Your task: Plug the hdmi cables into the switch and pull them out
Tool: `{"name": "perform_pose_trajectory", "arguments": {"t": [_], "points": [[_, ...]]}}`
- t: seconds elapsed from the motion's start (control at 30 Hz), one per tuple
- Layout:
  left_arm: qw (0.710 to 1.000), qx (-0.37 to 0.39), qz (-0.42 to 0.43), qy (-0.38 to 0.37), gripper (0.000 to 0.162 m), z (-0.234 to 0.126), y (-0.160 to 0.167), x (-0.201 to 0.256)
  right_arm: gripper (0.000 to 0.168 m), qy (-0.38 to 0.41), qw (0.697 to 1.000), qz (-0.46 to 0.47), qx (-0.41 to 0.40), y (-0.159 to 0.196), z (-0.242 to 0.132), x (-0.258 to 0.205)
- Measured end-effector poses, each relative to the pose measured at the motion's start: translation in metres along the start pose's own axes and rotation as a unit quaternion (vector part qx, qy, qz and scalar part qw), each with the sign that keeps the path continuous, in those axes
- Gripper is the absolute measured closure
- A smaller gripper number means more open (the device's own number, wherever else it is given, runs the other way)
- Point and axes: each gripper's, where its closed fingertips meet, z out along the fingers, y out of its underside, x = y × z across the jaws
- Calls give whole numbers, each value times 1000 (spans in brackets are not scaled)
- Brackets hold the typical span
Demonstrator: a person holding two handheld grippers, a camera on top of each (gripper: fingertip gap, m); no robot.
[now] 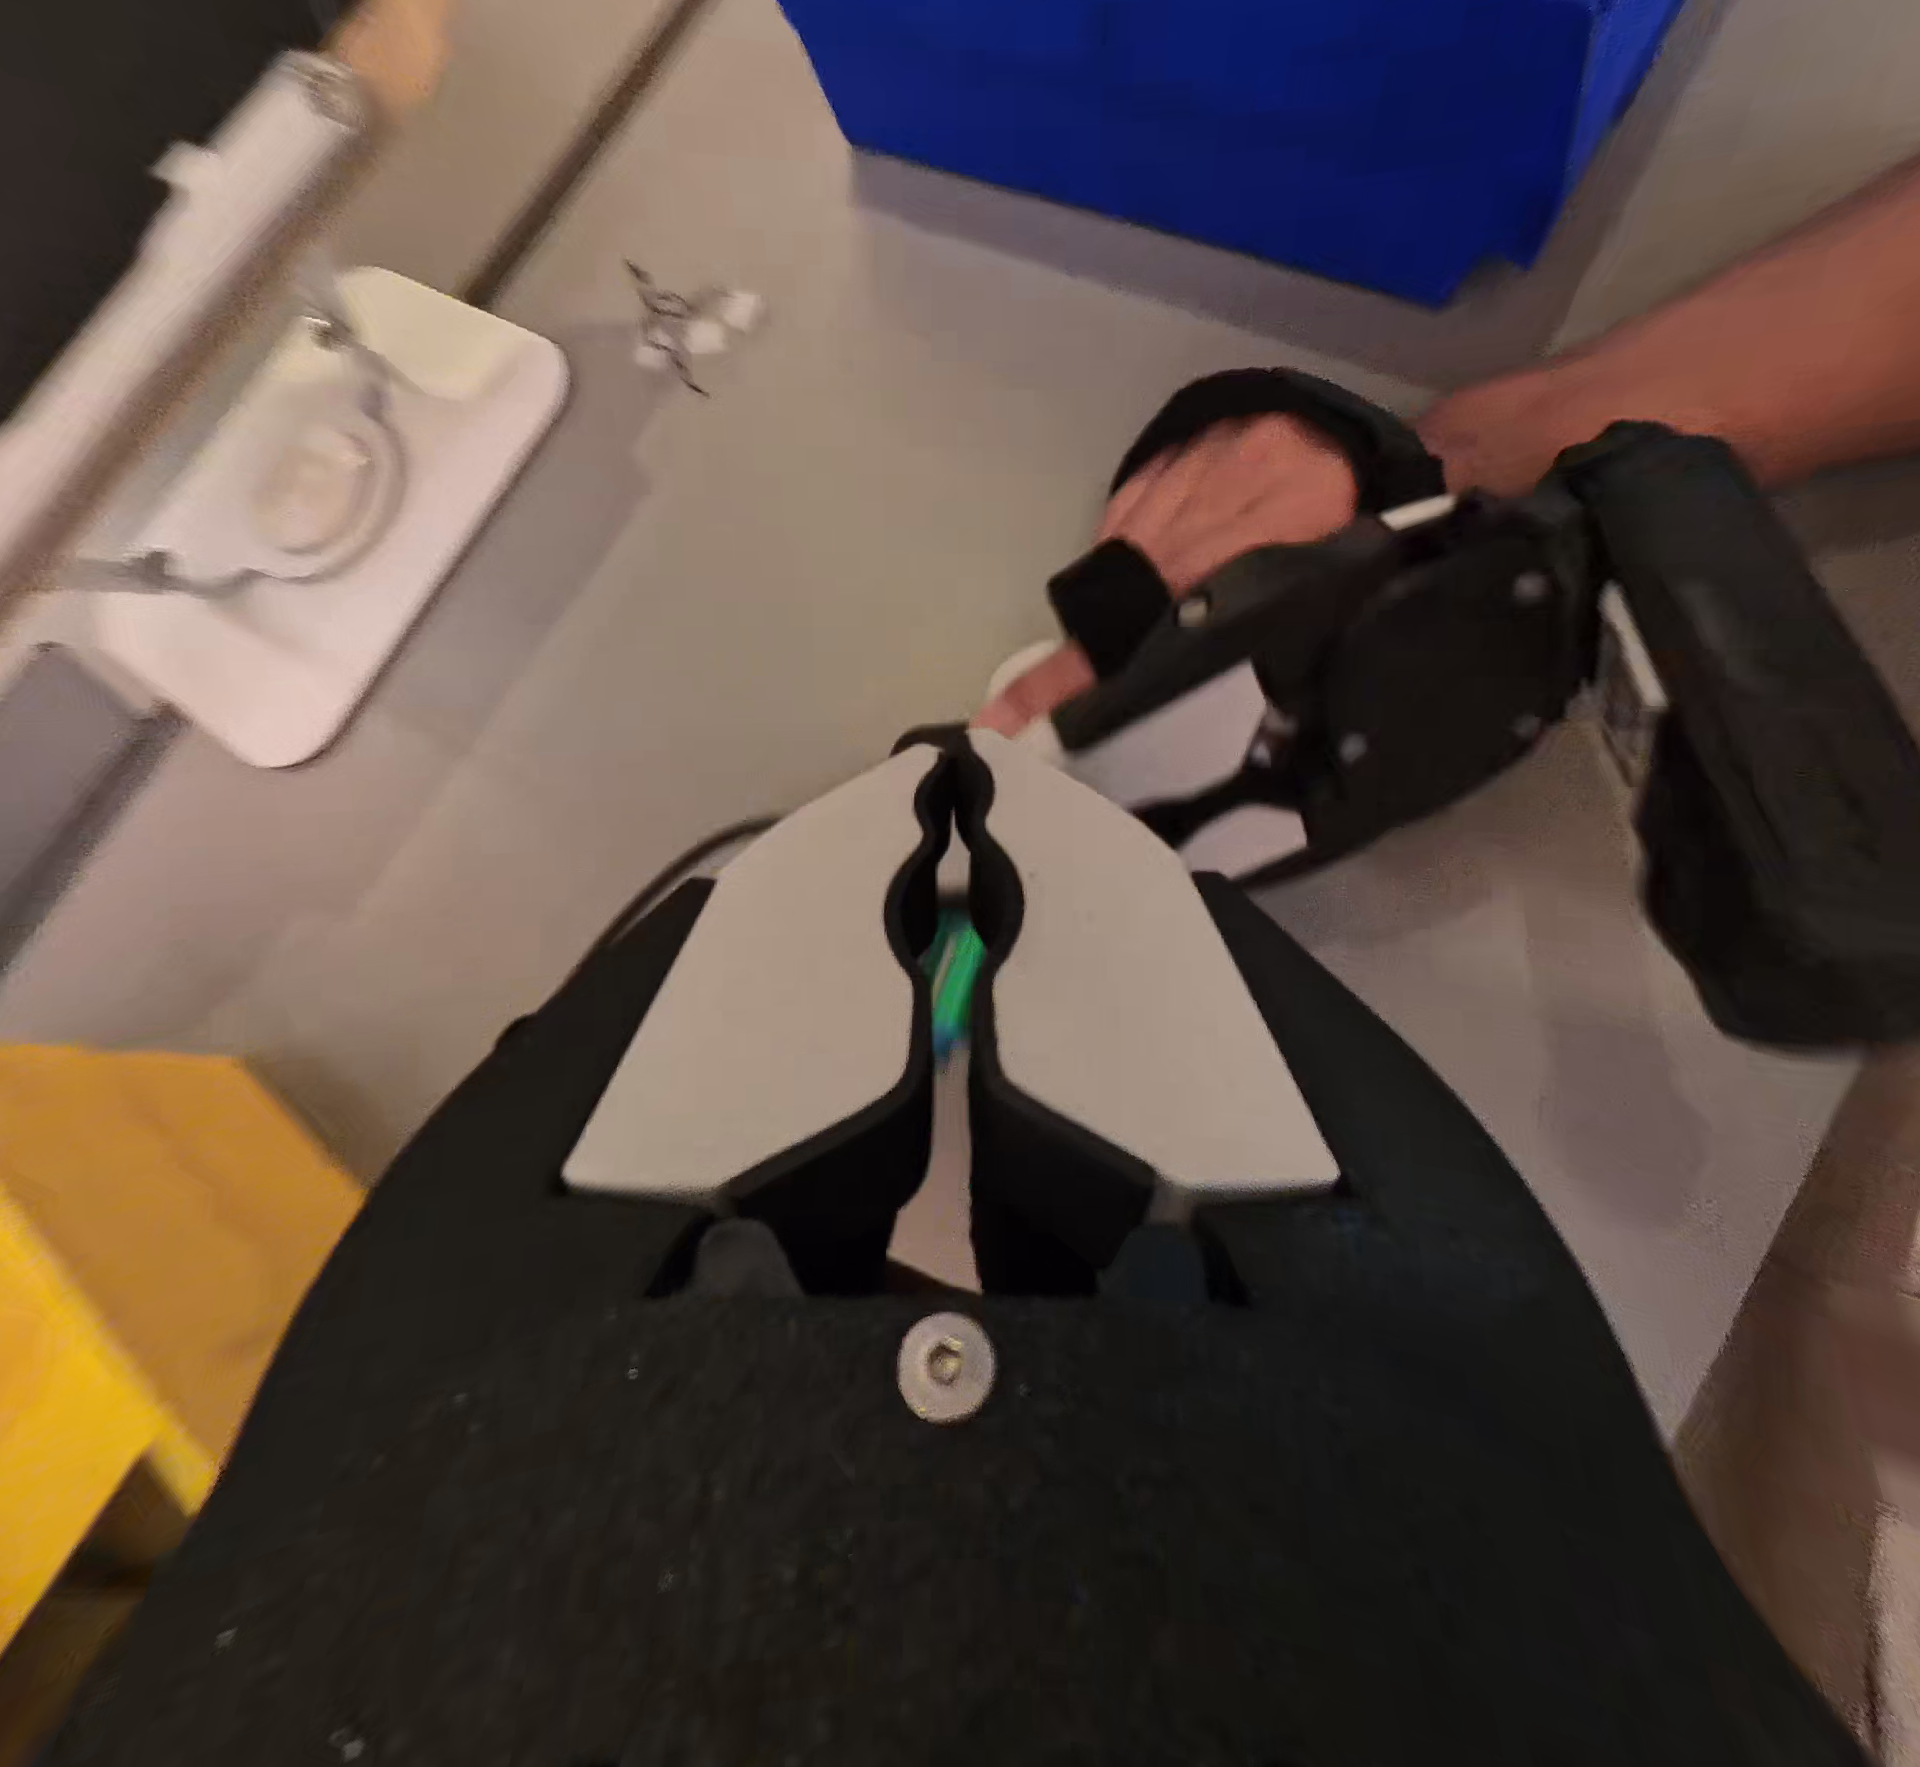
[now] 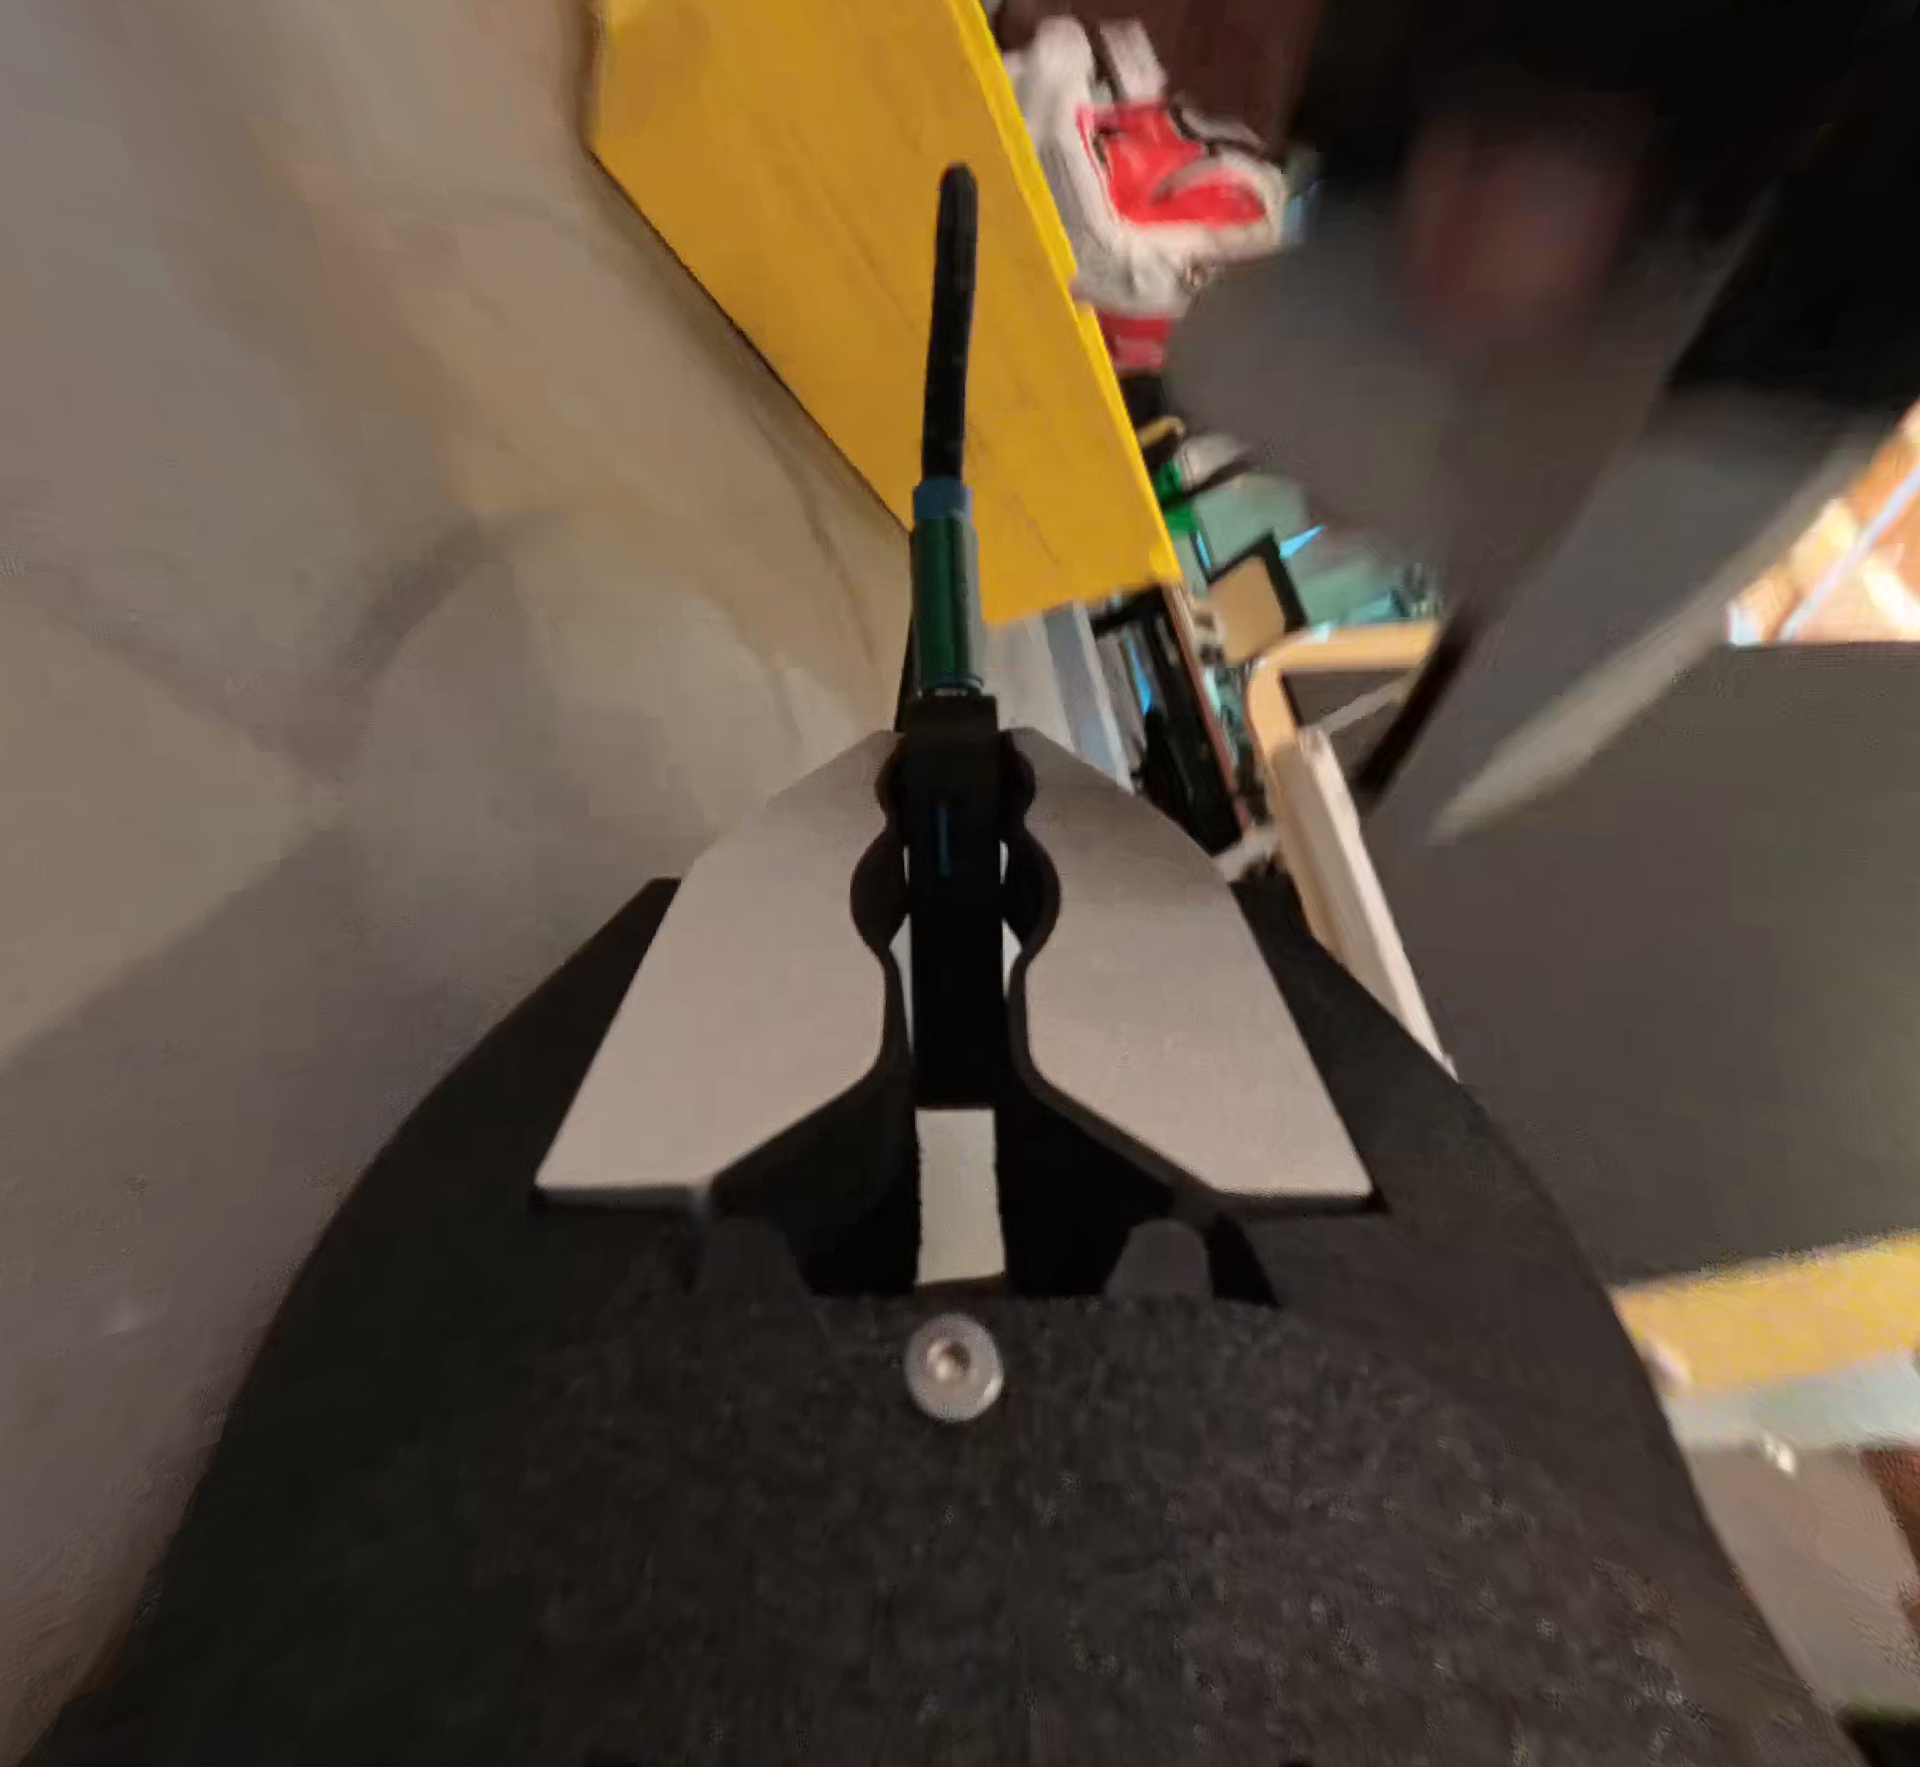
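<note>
- Right gripper (image 2: 951, 761) had its jaws pinching a black hdmi cable (image 2: 951, 387) plug.
- Left gripper (image 1: 954, 767) jaws were pressed together above the grey worktop (image 1: 727, 574), near a blue bin (image 1: 1195, 55).

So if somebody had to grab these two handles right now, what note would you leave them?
Left gripper: fingers closed, nothing clearly pinched; something green shows below through the gap.
Right gripper: shut on the black HDMI plug, its green collar and cable pointing ahead; the plug is in no port.
Switch: not clearly in view; both pictures are blurred.
Blue bin sits farther back on the table.
Done or left: cannot tell.
</note>
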Motion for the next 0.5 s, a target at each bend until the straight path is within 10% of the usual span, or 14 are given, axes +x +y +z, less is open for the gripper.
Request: {"name": "perform_pose_trajectory", "arguments": {"t": [0.2, 0.5], "points": [[996, 76, -40, -39, 162, -65, -8, -18, 155, -1, 999, 14, -34, 26, -9, 8], [963, 210, -165, 10, 162, -56, 50, 14, 155, 12, 1000, 14, -12, 21, -13, 13]]}}
